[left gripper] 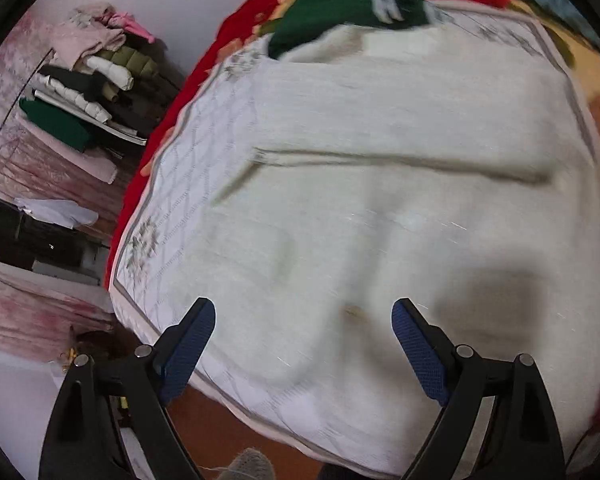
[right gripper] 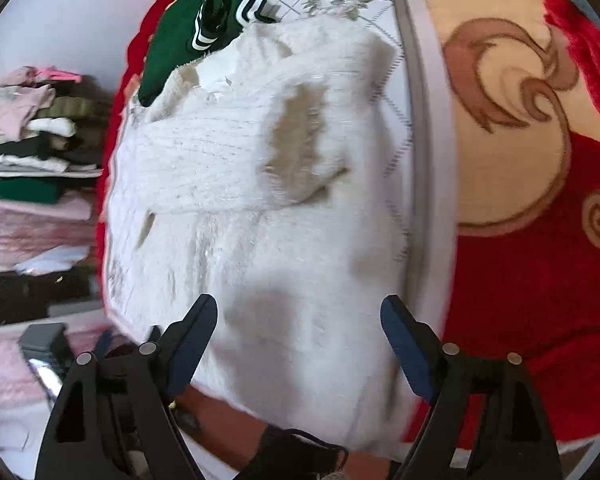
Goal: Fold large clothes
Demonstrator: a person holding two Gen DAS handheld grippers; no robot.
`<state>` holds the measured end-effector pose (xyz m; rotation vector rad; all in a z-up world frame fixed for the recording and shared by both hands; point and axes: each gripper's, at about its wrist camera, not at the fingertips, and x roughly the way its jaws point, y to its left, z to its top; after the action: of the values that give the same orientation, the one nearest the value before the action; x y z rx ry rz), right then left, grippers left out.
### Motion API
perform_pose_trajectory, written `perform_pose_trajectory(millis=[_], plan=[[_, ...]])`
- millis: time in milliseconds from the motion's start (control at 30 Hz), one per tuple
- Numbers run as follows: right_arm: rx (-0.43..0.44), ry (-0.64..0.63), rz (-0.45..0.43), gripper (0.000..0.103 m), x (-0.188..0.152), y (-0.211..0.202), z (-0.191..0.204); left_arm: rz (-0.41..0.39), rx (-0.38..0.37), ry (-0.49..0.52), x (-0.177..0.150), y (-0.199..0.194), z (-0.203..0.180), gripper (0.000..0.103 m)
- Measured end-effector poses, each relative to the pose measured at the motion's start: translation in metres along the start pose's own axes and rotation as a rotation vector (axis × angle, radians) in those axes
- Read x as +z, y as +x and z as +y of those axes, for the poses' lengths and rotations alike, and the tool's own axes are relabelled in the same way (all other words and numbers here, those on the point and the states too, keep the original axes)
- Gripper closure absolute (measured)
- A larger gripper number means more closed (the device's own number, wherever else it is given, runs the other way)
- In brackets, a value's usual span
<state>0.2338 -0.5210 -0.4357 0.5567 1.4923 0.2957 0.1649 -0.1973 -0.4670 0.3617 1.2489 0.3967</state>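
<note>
A large fluffy white sweater [left gripper: 380, 200] lies spread on a white quilted mat on the bed; it also shows in the right wrist view [right gripper: 260, 200], with a sleeve folded across its upper body. My left gripper [left gripper: 303, 320] is open and empty, hovering above the sweater's near part. My right gripper [right gripper: 299, 316] is open and empty above the sweater's lower hem near the bed's front edge. A dark green garment with white stripes [left gripper: 340, 4] lies at the far end of the mat, also seen in the right wrist view [right gripper: 192, 40].
The white quilted mat [left gripper: 172, 184] lies over a red and cream patterned blanket [right gripper: 520, 240]. A stack of folded clothes [left gripper: 88, 92] sits to the left beyond the bed. The brown floor [left gripper: 228, 420] shows below the bed edge.
</note>
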Motion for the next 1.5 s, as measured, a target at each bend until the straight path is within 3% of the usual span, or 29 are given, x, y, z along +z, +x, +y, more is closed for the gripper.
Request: perform_pose_trajectory(millis=[233,367,533,633,800,867,900,933,1033,1100,1133,1200,1467,1500], plan=[[0.1,0.011,0.054,0.017,0.004,-0.024,-0.079,0.002,-0.005,0.096,-0.014,-0.048,-0.1,0.013],[0.185,0.034,0.078,0.017,0.012,-0.011,-0.105,-0.021,-0.018,0.19,-0.02,-0.063,-0.151,0.013],[0.299,0.052,0.125,0.017,0.035,0.011,-0.133,0.007,0.01,0.302,-0.032,-0.053,-0.204,0.013],[0.331,0.043,0.169,0.017,0.049,0.036,-0.132,0.035,0.068,0.36,-0.042,-0.034,-0.224,0.013],[0.343,-0.009,0.225,0.017,0.072,0.073,-0.115,0.079,0.084,0.265,-0.034,-0.008,-0.204,0.013],[0.359,-0.016,0.236,0.017,0.08,0.086,-0.105,0.077,0.068,0.201,-0.028,-0.006,-0.189,0.017],[0.37,-0.02,0.243,0.017,0.085,0.093,-0.099,0.076,0.048,0.169,-0.026,-0.007,-0.184,0.041],[0.379,-0.022,0.245,0.017,0.09,0.1,-0.093,0.076,0.013,0.126,-0.023,-0.008,-0.172,0.075],[0.404,-0.013,0.241,0.017,0.105,0.115,-0.075,0.069,-0.071,0.049,-0.017,-0.016,-0.156,0.094],[0.416,-0.001,0.227,0.015,0.116,0.124,-0.066,0.035,-0.093,0.01,-0.012,-0.027,-0.143,0.095],[0.416,0.005,0.218,0.006,0.12,0.127,-0.062,0.025,-0.103,-0.007,-0.01,-0.031,-0.137,0.096],[0.402,0.008,0.182,0.0,0.132,0.134,-0.051,0.008,-0.114,-0.035,-0.007,-0.039,-0.128,0.096],[0.527,0.161,0.213,0.001,0.169,0.185,-0.008,-0.03,-0.128,-0.085,0.006,-0.044,-0.088,0.096],[0.529,0.173,0.2,0.01,0.172,0.19,0.0,-0.037,-0.132,-0.087,0.007,-0.044,-0.084,0.096]])
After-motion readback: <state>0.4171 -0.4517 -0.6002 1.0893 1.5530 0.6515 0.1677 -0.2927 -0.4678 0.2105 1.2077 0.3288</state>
